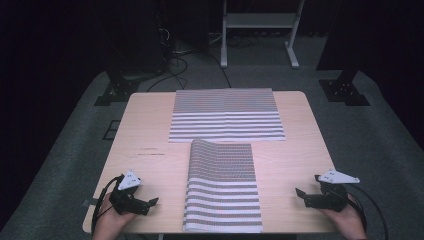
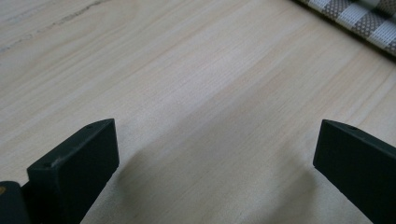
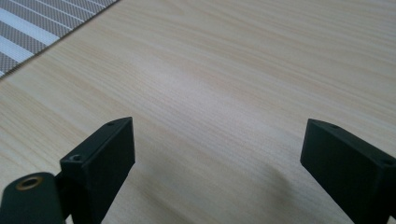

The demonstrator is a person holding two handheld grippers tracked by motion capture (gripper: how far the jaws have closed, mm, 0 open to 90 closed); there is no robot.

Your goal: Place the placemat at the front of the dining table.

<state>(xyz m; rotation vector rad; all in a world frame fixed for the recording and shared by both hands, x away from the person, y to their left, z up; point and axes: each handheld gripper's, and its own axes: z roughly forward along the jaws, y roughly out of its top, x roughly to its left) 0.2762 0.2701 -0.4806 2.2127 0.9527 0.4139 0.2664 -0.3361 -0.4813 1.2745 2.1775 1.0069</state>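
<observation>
A lab or studio — dark curtains (image 1: 60, 40), floor cables (image 1: 175, 65), a lone wooden table (image 1: 145, 130).

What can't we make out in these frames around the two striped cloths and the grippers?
- Near striped cloth: its front hem, cut off by the bottom edge of the high view.
- Same cloth in the left gripper view: just a corner, cut by the frame edge.
- Far striped cloth: weave too fine to resolve.
- Small dark marks on the table: too small to read.
- Left gripper and right gripper: the hands cover their grips.
</observation>
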